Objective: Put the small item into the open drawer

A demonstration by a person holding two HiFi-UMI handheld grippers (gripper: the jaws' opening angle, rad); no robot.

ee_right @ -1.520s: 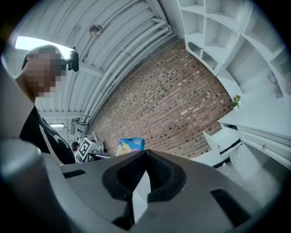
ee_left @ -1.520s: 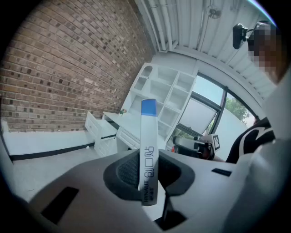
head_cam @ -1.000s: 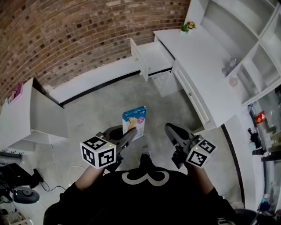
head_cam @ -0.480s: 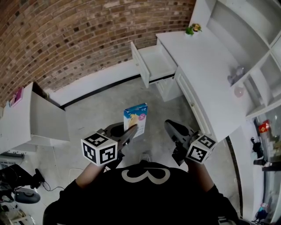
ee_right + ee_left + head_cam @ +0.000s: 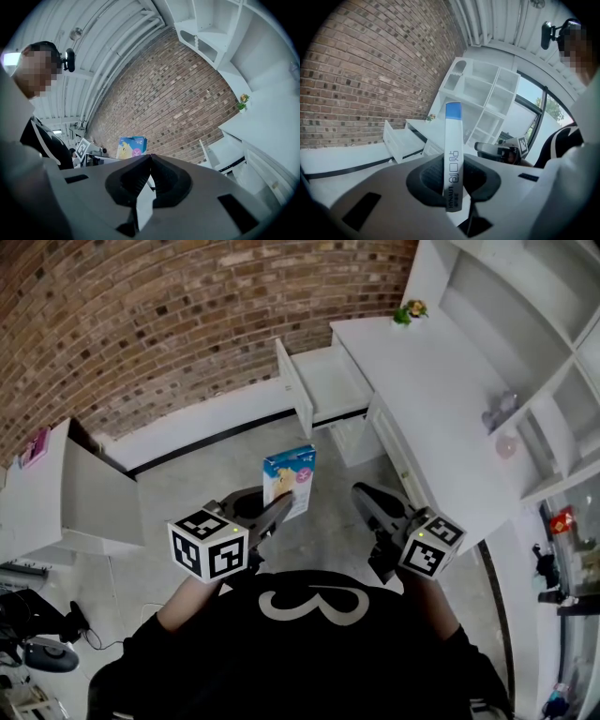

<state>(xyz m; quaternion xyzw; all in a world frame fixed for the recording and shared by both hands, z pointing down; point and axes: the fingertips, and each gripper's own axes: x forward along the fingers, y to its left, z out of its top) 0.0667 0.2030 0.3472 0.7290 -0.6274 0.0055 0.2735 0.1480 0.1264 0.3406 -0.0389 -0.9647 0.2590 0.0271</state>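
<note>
A small blue-and-white box [image 5: 290,479] is held upright over the floor, my left gripper [image 5: 279,510] shut on its lower edge. In the left gripper view the box [image 5: 453,150] shows edge-on between the dark pads of that gripper [image 5: 452,183]. The open white drawer [image 5: 324,382] juts from the desk ahead of the box, and appears again in the left gripper view [image 5: 399,139] and the right gripper view [image 5: 224,151]. My right gripper [image 5: 360,495] hangs beside the box, to its right, jaws shut and empty [image 5: 151,158].
A long white desk [image 5: 441,390] runs along the right with a small potted plant [image 5: 409,309] at its far end. White shelving [image 5: 525,324] stands behind it. A brick wall [image 5: 159,324] backs the drawer. A white cabinet [image 5: 66,493] stands at left.
The desk and drawer have shifted slightly nearer in the head view as the person moves forward. The box stays gripped in the left gripper; the right gripper stays shut.
</note>
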